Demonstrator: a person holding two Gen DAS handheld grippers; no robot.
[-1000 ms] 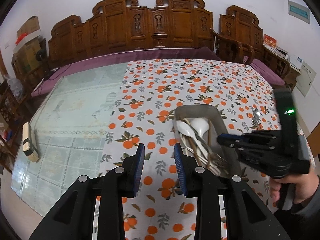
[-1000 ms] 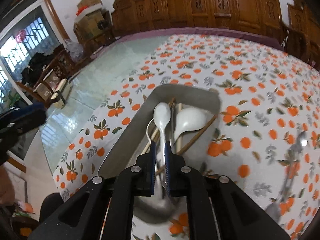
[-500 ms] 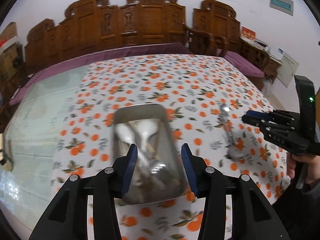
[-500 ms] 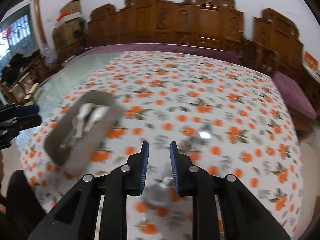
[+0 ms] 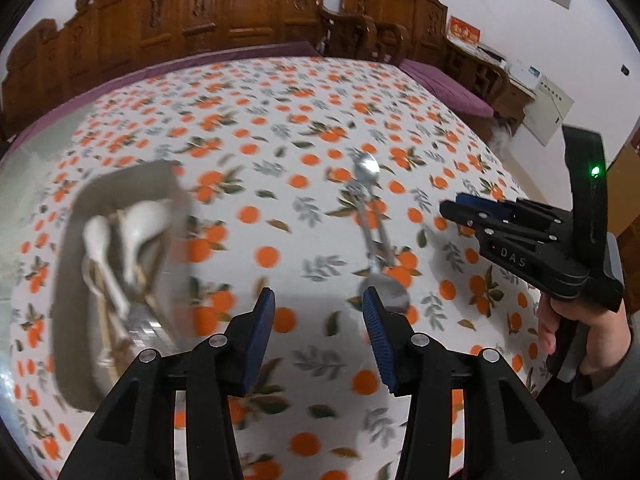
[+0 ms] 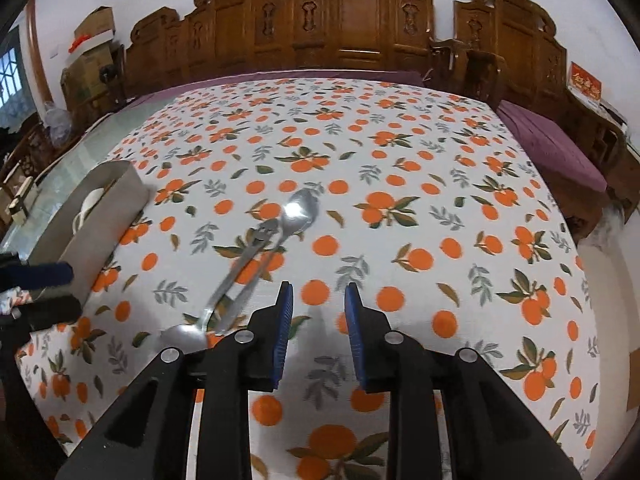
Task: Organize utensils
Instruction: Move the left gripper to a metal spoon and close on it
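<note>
Two metal spoons (image 5: 372, 236) (image 6: 260, 256) lie head to tail on the orange-patterned tablecloth. A grey metal tray (image 5: 120, 186) (image 6: 88, 236) to their left holds white spoons (image 5: 136, 224), chopsticks and other cutlery. My left gripper (image 5: 319, 304) hangs open over the cloth between tray and spoons, its right pad just short of the near spoon bowl, with nothing between the jaws. My right gripper (image 6: 319, 296) (image 5: 452, 210) hovers just right of the spoons' near ends. Its jaws are opening and nothing is between them. A hand (image 5: 580, 320) holds it.
The cloth (image 6: 400, 168) covers most of a large table, with bare glass (image 6: 72, 160) beyond the tray on the left. Carved wooden seats (image 6: 360, 20) with purple cushions ring the far and right sides. The table's right edge drops off near the right gripper.
Both grippers have swung right, away from above the tray toward the loose spoons. The right gripper went from nearly shut to open. The left jaws have widened.
</note>
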